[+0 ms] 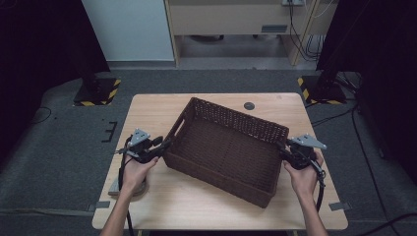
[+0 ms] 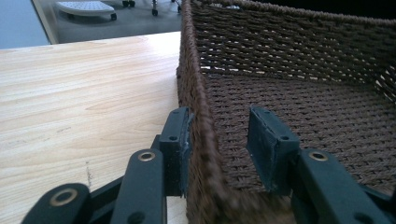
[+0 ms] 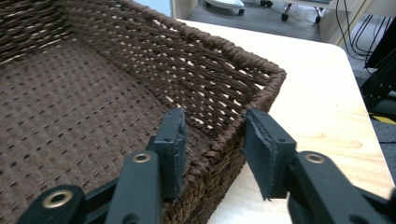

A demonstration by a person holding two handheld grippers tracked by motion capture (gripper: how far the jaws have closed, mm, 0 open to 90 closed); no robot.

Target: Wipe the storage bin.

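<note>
We straddle opposite walls of a brown woven basket, askew on the table, with the left gripper and right gripper. Both jaws gape, gripping nothing. Lifting before clamping, or clamping unevenly, could tip or drop it.

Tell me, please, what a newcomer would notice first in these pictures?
A large dark brown wicker basket sits askew in the middle of the light wooden table. The left hand-held gripper and the right hand-held gripper each straddle an end wall, jaws open.
</note>
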